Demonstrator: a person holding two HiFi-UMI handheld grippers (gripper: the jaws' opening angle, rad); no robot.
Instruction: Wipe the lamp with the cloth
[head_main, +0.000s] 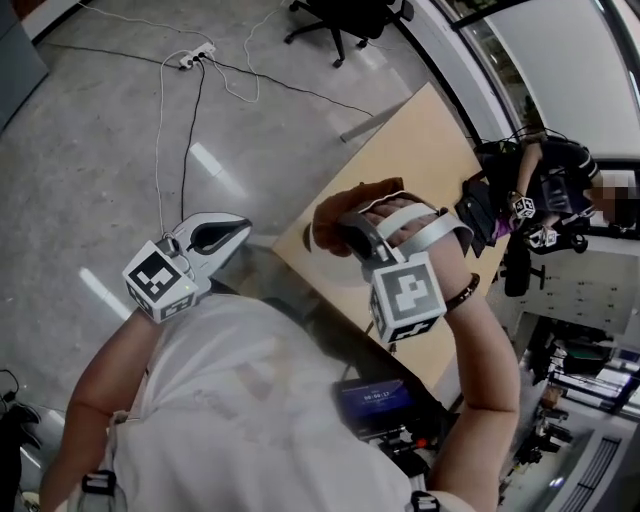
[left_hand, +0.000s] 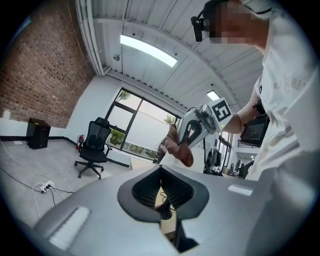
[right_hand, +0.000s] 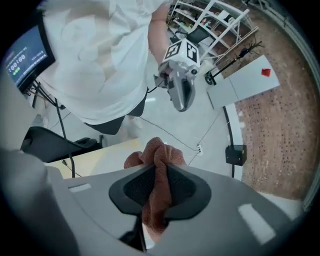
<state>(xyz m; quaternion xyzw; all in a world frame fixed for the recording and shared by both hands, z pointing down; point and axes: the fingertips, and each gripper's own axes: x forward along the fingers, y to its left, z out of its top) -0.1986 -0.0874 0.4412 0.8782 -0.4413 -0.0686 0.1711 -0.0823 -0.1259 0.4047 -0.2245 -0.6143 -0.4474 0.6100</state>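
The ribbed pads (right_hand: 184, 189) of the right gripper (right_hand: 157, 172) are clamped on the cloth (right_hand: 156, 154), a reddish-brown rag. One fold is pinched between them, a crumpled bunch bulges out past the tips, and a tail hangs back toward the handle. The gripper points steeply down above the near edge of the table (head_main: 400, 150), so the cloth hangs over the table and is not resting on it. The left gripper (left_hand: 160, 170) has its jaws pressed together with nothing between them. It is level and off the table's left side, over the floor. The cloth looks light, limp and slightly nubby. It should drape and mould round a curved surface, and it could slip free if only a thin edge were held, so the present bite deep in the bunched middle seems sound. No view shows the lamp. Lamps tend to tip easily, so the empty left gripper would likely have to steady it at the base or stem.
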